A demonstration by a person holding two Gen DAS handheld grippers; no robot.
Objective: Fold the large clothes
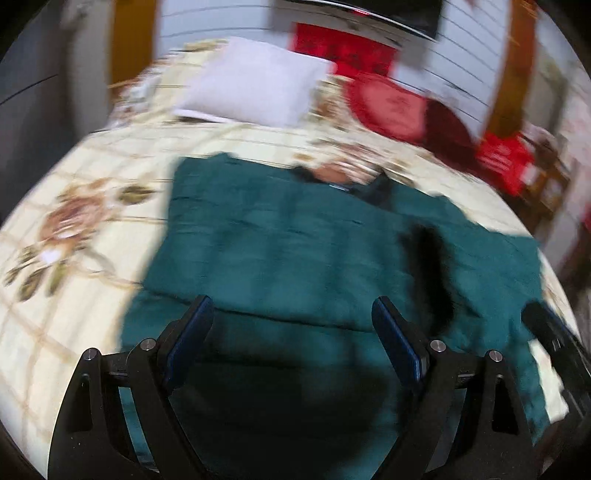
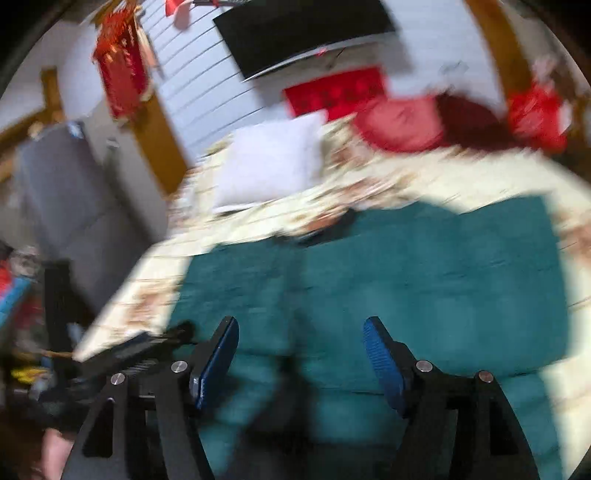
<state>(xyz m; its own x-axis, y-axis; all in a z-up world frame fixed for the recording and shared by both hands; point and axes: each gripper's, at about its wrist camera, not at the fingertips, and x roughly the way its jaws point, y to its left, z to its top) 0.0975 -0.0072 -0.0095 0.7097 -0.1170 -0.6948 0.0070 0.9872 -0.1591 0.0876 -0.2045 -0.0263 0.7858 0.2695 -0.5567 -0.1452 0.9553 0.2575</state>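
A large teal garment (image 1: 295,251) lies spread flat on the bed, its dark collar (image 1: 369,184) at the far edge. It also fills the right wrist view (image 2: 424,280). My left gripper (image 1: 291,314) is open and empty, held above the near part of the garment. My right gripper (image 2: 301,328) is open and empty above the garment's near edge. The right gripper's fingers (image 1: 546,325) show at the right of the left wrist view. The left gripper's fingers (image 2: 147,347) show at the left of the right wrist view. Both views are blurred.
The bed has a cream floral sheet (image 1: 74,221). A white pillow (image 1: 255,88) and red cushions (image 1: 391,107) lie at the head. A grey cabinet (image 2: 70,199) stands left of the bed. A dark screen (image 2: 303,33) hangs on the wall.
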